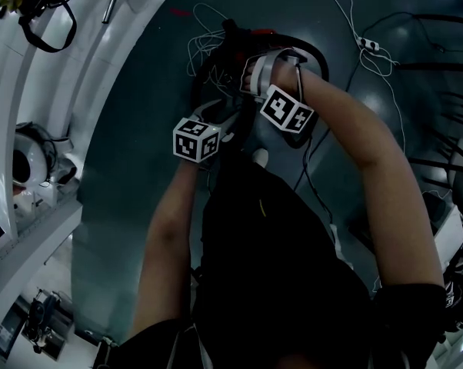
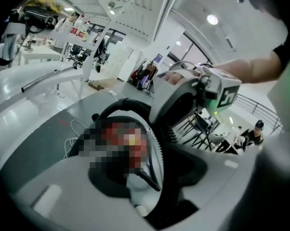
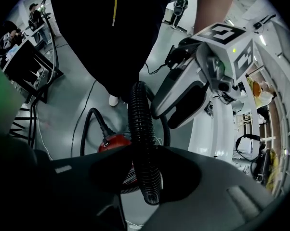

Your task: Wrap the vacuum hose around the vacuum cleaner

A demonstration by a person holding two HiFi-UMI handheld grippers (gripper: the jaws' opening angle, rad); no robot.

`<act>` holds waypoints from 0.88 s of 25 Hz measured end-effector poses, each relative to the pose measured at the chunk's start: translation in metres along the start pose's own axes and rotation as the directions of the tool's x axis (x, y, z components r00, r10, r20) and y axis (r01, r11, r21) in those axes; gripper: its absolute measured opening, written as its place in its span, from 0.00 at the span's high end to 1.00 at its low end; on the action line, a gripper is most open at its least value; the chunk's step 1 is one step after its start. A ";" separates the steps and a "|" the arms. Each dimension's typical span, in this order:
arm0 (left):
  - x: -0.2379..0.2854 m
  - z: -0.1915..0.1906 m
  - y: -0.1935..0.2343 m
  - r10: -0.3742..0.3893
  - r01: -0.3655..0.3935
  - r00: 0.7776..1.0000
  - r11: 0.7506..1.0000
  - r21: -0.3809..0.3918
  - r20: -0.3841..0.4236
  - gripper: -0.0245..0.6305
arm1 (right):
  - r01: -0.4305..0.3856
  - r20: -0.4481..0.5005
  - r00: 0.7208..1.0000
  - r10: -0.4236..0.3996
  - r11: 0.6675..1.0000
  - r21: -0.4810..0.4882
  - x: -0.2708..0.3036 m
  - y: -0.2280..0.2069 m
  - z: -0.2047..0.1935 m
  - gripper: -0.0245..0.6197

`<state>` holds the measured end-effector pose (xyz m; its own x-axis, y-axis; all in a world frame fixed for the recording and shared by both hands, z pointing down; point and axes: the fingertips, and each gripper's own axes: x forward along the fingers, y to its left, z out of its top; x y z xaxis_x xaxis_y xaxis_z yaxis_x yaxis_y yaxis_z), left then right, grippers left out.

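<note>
- Left gripper [image 2: 159,182] fills the bottom of the frame, jaws clamped on the black ribbed hose [image 2: 160,141] just right of centre.
- Hose arcs up and left from the jaws into a loop near frame centre.
- Right gripper [image 2: 171,114] is upper right of centre, right beside the hose, with a bare arm [image 2: 253,67] behind it.
- White cable [image 2: 72,136] lies on the grey floor [image 2: 39,146], left.
- Metal pipe [image 2: 51,77], upper left.

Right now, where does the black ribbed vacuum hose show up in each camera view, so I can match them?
Head view: the black ribbed vacuum hose arcs at top centre.
Left gripper view: the hose curves down the centre, between the jaws.
Right gripper view: the hose stands upright at centre, between the jaws.
Shared landmark: the red vacuum cleaner body, top centre in the head view, blurred over in the left gripper view.
</note>
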<state>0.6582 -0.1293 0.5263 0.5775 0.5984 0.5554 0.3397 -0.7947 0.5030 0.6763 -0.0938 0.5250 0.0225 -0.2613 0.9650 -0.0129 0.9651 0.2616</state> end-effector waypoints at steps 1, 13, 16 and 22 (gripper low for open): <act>0.000 0.005 -0.005 -0.047 0.047 0.999 0.999 -0.011 0.024 0.62 | 0.000 -0.004 1.000 0.000 1.000 0.003 -0.002 0.000 -0.001 0.71; 0.034 -0.013 -0.058 -0.301 0.318 0.932 0.946 0.059 -0.200 0.65 | 0.052 -0.006 0.999 -0.052 0.999 0.014 -0.015 -0.011 0.006 0.71; 0.038 -0.006 -0.055 -0.296 0.292 0.939 0.955 -0.048 -0.174 0.68 | 0.081 -0.038 0.996 -0.078 0.995 0.064 -0.018 -0.010 -0.002 0.69; 0.044 -0.003 -0.053 -0.271 0.244 0.951 0.954 -0.172 -0.152 0.69 | 0.240 -0.167 0.965 -0.204 0.942 0.236 -0.039 -0.022 -0.034 0.68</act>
<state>0.6634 -0.0602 0.5256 0.3441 0.7993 0.4926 0.3371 -0.5949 0.7297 0.7099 -0.1041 0.4807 0.1910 -0.4455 0.8746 -0.2431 0.8418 0.4819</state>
